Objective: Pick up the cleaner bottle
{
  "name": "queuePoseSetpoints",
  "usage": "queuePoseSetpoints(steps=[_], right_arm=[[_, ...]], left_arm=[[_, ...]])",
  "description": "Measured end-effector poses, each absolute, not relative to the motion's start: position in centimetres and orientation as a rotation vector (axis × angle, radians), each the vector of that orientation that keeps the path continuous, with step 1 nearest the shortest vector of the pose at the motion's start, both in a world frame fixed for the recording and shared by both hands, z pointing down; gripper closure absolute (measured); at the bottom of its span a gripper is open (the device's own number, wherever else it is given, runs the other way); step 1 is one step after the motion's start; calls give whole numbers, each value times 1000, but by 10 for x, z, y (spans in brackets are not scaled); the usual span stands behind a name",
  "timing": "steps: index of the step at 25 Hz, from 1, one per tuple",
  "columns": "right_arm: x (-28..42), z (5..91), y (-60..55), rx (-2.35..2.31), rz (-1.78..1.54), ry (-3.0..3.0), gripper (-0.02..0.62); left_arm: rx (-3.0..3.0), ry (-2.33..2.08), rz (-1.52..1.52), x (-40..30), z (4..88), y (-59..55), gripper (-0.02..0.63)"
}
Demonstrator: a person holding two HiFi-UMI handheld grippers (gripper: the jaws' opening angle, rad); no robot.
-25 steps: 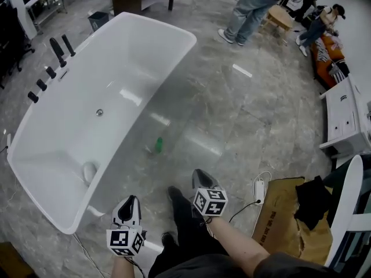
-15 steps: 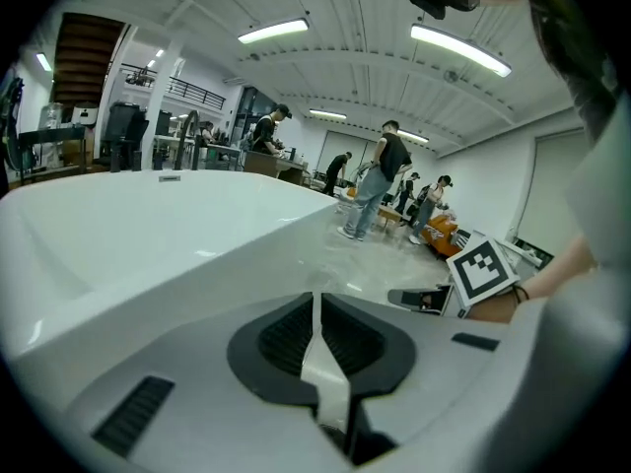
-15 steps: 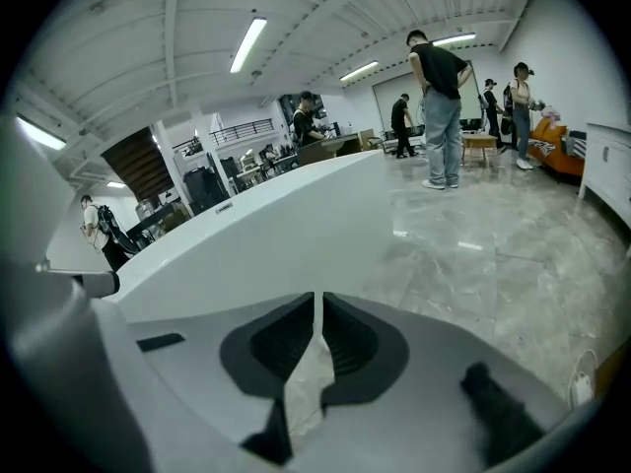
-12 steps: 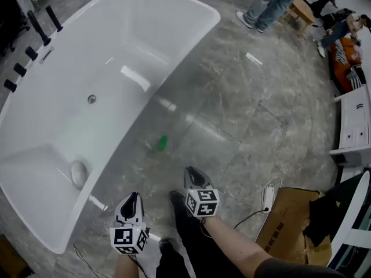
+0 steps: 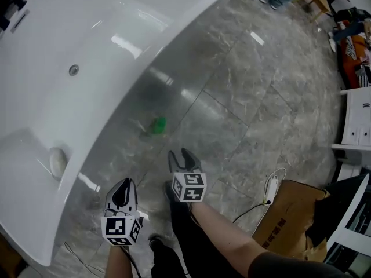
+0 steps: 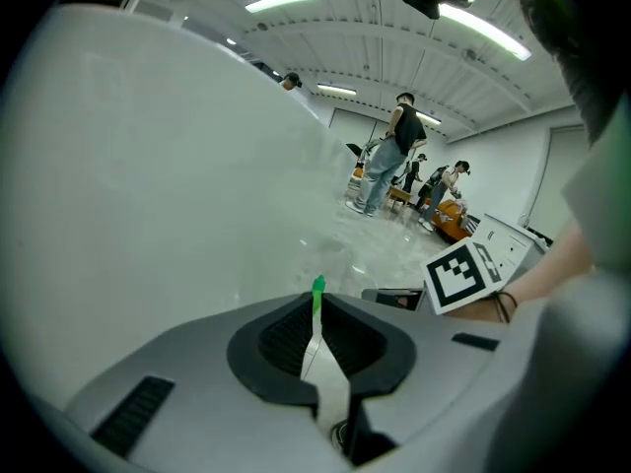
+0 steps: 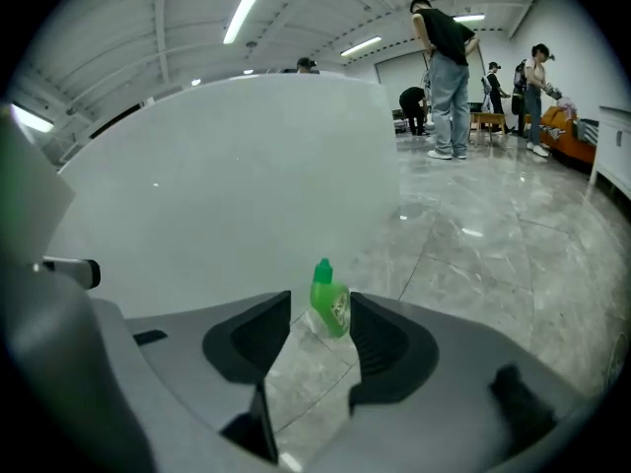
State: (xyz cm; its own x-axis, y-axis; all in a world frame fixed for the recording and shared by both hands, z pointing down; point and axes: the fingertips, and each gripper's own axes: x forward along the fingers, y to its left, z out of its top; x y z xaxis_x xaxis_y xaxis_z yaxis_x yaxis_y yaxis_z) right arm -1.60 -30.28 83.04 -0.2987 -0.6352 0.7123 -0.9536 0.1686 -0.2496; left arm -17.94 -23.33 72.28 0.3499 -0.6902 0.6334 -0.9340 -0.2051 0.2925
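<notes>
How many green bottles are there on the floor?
1. The small green plastic cleaner bottle stands upright on the grey marble floor beside the white bathtub. More could be hidden behind the bathtub.

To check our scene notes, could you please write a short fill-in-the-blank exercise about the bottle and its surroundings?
1. The bottle is ___ in colour.
2. It stands on the ___, outside the bathtub.
3. The bathtub is ___ in colour.
Missing words: green; floor; white.
</notes>
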Motion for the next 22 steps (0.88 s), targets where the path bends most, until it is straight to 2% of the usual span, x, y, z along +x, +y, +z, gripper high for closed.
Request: queuePoseSetpoints(steps=[8, 13, 22], right_arm=[[-45, 920, -320, 1355, 843, -2091, 332], [-49, 983, -318, 1291, 804, -2079, 328], [-61, 1024, -346, 1350, 562, -2096, 305]], left_arm=[[1988, -1463, 367, -175, 800, -262, 571], [2020, -1484, 358, -183, 850, -271, 571], [2077, -1510, 328, -188, 912, -289, 571]])
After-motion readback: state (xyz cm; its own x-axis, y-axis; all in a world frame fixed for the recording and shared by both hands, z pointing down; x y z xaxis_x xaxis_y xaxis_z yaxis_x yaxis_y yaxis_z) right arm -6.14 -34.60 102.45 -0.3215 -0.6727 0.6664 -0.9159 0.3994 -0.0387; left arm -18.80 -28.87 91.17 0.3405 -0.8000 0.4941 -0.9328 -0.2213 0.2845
